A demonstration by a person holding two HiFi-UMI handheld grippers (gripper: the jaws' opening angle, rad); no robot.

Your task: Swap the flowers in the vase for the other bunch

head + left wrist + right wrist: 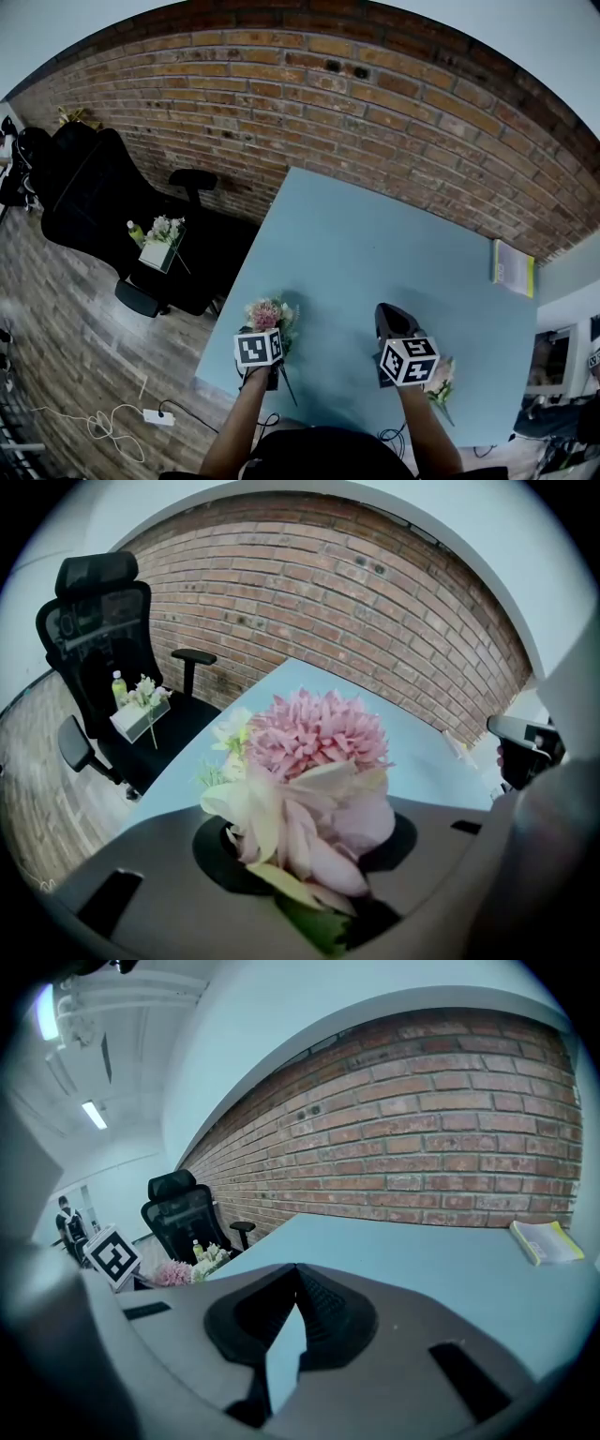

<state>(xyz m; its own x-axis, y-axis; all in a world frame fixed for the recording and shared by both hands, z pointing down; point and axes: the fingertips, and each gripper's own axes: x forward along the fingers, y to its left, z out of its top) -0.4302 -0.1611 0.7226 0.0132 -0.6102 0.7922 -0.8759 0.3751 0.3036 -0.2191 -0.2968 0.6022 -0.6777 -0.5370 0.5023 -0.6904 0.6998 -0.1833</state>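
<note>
While left claw [305, 855] clamps flowers [317, 752], table [375, 253] beneath

L gripper [309, 808], R gripper [298, 1269]: grey shell | blk pads [323, 1309] | b/w marker cubes [258, 348]

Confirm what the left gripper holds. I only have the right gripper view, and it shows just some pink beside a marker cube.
Observer: The left gripper is shut on a pink flower bunch, with the blooms standing up past the jaws.
Operator: Where is the other bunch?
Observer: The second bunch lies on the blue table, just right of the right gripper, near the table's near edge.
Operator: Anything on the floor?
Observer: A white power strip with its cable lies on the wooden floor, left of the table.
</note>
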